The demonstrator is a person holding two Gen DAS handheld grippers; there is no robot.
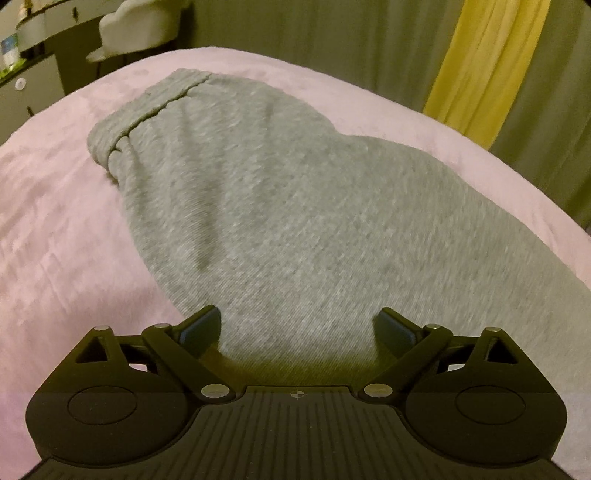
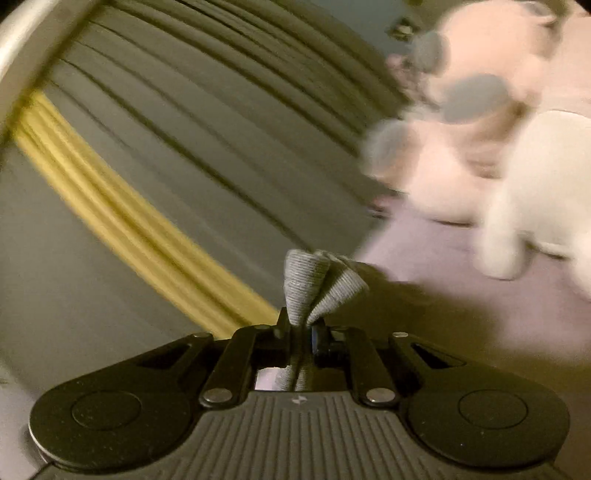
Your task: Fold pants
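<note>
Grey sweatpants [image 1: 280, 206] lie on a pink blanket [image 1: 62, 229], their ribbed waistband [image 1: 147, 110] at the far left of the left wrist view. My left gripper [image 1: 297, 326] hovers just above the near part of the pants, jaws wide open, nothing between the blue pads [image 1: 201, 326]. In the right wrist view my right gripper [image 2: 301, 332] is shut on a bunched ribbed grey cuff [image 2: 314, 286] of the pants, which fans out above the closed fingers. That view is blurred and tilted.
Grey curtains with a yellow strip [image 1: 476, 70] hang behind the bed. A white chair [image 1: 136, 27] and dark cabinets [image 1: 29, 85] stand at the far left. Blurred white plush toys [image 2: 480, 147] sit on the pink blanket [image 2: 461, 280] to the right.
</note>
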